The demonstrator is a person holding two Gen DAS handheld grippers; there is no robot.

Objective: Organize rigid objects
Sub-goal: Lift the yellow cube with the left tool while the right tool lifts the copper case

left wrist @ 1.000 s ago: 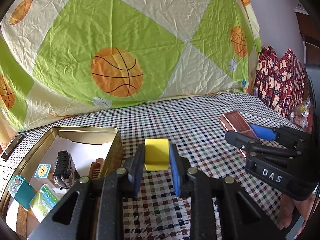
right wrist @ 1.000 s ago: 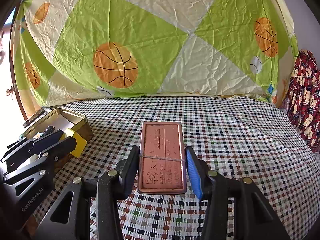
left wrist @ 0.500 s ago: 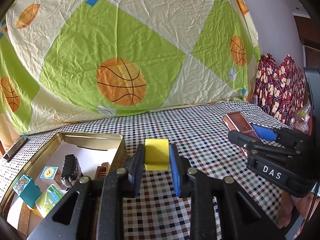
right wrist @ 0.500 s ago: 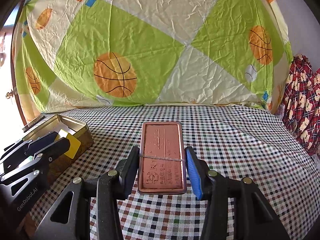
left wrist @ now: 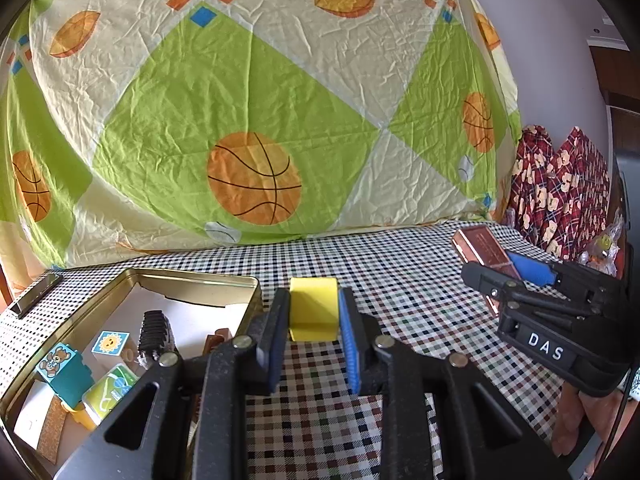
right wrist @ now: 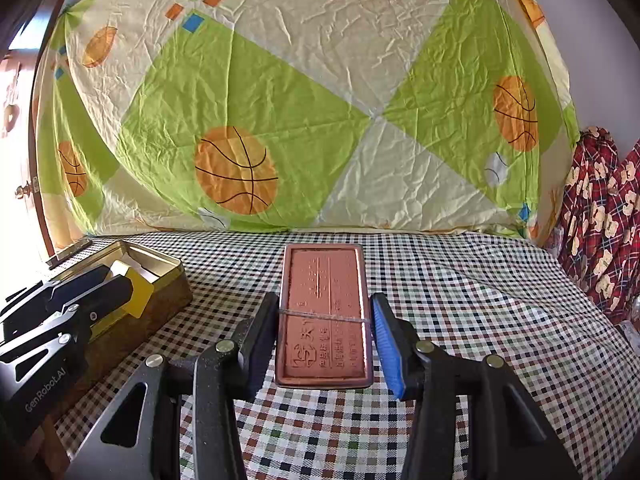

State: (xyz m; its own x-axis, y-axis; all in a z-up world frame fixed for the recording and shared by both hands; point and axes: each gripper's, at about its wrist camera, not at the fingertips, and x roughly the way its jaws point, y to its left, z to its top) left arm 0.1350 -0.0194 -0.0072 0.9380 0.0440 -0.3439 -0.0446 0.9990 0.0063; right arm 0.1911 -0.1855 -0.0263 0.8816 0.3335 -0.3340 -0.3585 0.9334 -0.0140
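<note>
My right hand-held gripper (right wrist: 325, 336) is clamped on a flat copper-red tin (right wrist: 323, 312) w/ embossed lettering, long axis pointing straight fwd, held above the checkered desk (right wrist: 480, 300). Left hand-held gripper (left wrist: 313, 326) pinches a yellow block (left wrist: 313, 308) beside the gold tin box (left wrist: 192, 280).

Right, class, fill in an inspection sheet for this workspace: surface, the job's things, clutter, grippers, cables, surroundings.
Surface: checked tablecloth, wrinkled.
Job's things: yellow block in the left hand-held gripper; copper-coloured tin, banded, in the right hand-held gripper; gold tin box, open, holding picture blocks and a black ridged piece.
Clutter: metal bar behind the box.
Grippers: both shut on their loads, held above the cloth.
Cables: nothing seen.
Surroundings: basketball-print sheet behind; red bear-print fabric at right.
</note>
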